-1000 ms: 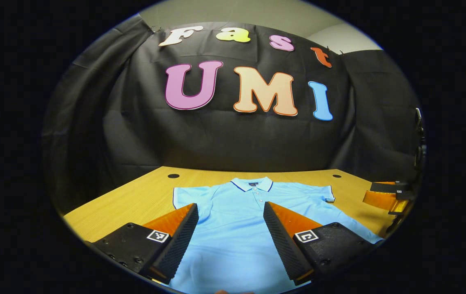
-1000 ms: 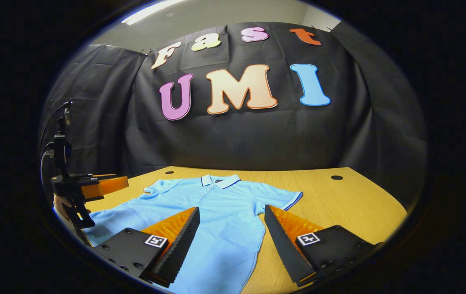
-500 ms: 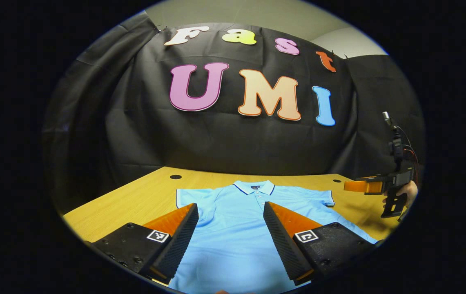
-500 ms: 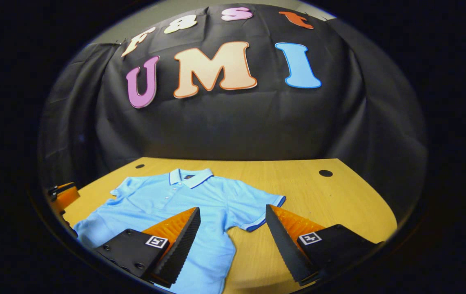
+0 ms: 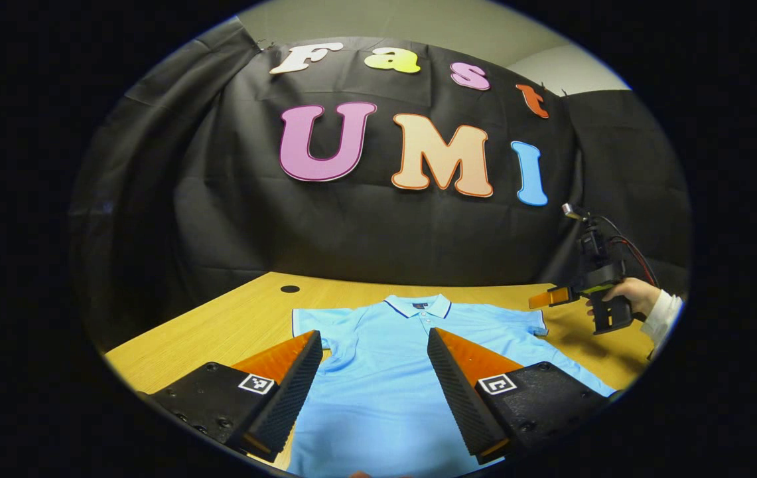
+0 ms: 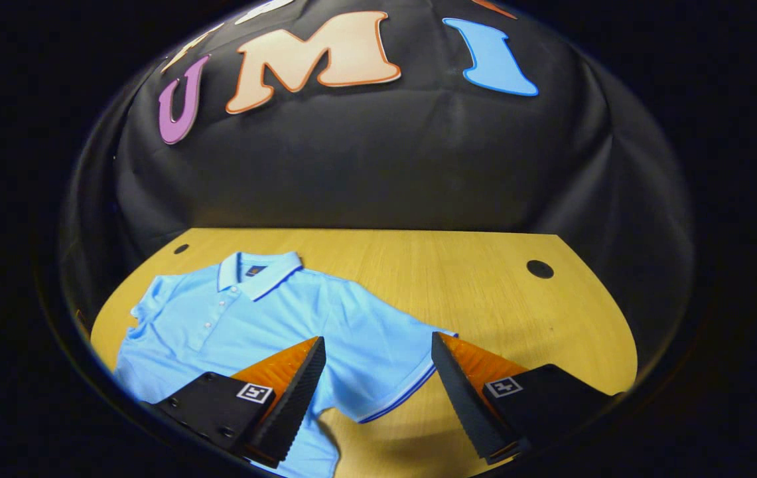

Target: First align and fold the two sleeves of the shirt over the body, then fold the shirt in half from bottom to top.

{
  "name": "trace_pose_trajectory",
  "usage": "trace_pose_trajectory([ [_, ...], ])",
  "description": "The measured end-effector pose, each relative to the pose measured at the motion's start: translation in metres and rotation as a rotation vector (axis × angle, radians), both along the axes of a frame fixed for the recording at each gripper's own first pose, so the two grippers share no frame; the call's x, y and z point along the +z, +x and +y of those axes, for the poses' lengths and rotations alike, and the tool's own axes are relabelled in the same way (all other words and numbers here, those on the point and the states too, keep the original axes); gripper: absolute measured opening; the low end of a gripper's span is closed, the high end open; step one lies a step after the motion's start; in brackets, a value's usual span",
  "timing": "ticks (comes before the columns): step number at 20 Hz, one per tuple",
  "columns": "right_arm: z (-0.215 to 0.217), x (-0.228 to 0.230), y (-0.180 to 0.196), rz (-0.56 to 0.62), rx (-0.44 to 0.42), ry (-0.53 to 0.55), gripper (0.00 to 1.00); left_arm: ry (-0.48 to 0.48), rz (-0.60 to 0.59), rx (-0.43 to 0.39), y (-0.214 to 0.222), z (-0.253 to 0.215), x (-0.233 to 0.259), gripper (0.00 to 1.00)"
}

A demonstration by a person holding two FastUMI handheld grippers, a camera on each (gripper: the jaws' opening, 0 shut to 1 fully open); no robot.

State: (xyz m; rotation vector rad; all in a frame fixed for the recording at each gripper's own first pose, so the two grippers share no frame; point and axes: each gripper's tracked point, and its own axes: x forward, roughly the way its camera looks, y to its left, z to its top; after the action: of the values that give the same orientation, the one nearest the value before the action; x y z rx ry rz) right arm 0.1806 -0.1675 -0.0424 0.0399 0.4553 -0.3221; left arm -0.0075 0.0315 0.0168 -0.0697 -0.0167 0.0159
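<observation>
Flat knit shirt (image 5: 385, 372), wood-grain table (image 6: 484, 292)

My two handheld claws and my sleeve

My left gripper (image 5: 373, 388) is showing black blocky finger mounts with small screws and a square black-and-white marker on each, and fingers with ribbed inner faces; my right gripper (image 6: 378, 392) is wearing the same mounts, screws and markers. Beside the table (image 5: 219, 325), my hand (image 5: 627, 295) is wearing a white cuff, and black and red cables are looping off that claw's dark body.
</observation>
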Motion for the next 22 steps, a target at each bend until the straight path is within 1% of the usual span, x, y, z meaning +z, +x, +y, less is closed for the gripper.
trace_pose_trajectory([
  [3, -0.017, -0.024, 0.004, 0.063, -0.041, 0.025, 0.99, 0.004, 0.015, 0.023, 0.001, 0.008, -0.004, 0.95],
  [6, -0.024, -0.044, 0.003, 0.111, -0.05, 0.029, 0.99, 0.001, 0.017, 0.01, 0.001, 0.004, -0.005, 0.95],
  [8, -0.024, -0.048, 0.004, 0.12, -0.046, 0.026, 0.99, 0.001, 0.018, 0.004, 0.001, 0.002, -0.005, 0.95],
  [11, -0.019, -0.05, 0.007, 0.116, -0.028, 0.057, 0.99, -0.001, 0.024, 0.005, 0.001, 0.003, -0.007, 0.95],
  [12, -0.02, -0.05, 0.007, 0.112, -0.027, 0.055, 0.92, -0.001, 0.025, 0.004, 0.001, 0.002, -0.007, 0.95],
  [13, -0.02, -0.05, 0.008, 0.108, -0.021, 0.052, 0.95, -0.002, 0.028, 0.003, 0.001, 0.002, -0.007, 0.95],
  [14, -0.019, -0.05, 0.009, 0.106, -0.016, 0.053, 0.94, -0.005, 0.031, 0.003, 0.003, 0.002, -0.008, 0.95],
  [17, -0.021, -0.049, 0.01, 0.098, -0.007, 0.054, 0.81, -0.01, 0.037, 0.006, 0.003, 0.003, -0.01, 0.95],
  [18, -0.02, -0.049, 0.01, 0.098, -0.002, 0.055, 0.73, -0.01, 0.039, 0.009, 0.003, 0.005, -0.011, 0.95],
  [19, -0.018, -0.049, 0.011, 0.096, 0.004, 0.057, 0.69, -0.011, 0.039, 0.014, 0.002, 0.006, -0.01, 0.95],
  [20, -0.017, -0.048, 0.01, 0.099, 0.003, 0.064, 0.6, -0.015, 0.038, 0.015, 0.002, 0.007, -0.01, 0.95],
  [22, -0.01, -0.049, 0.013, 0.1, 0.004, 0.072, 0.36, -0.022, 0.042, 0.014, 0.003, 0.009, -0.011, 0.95],
])
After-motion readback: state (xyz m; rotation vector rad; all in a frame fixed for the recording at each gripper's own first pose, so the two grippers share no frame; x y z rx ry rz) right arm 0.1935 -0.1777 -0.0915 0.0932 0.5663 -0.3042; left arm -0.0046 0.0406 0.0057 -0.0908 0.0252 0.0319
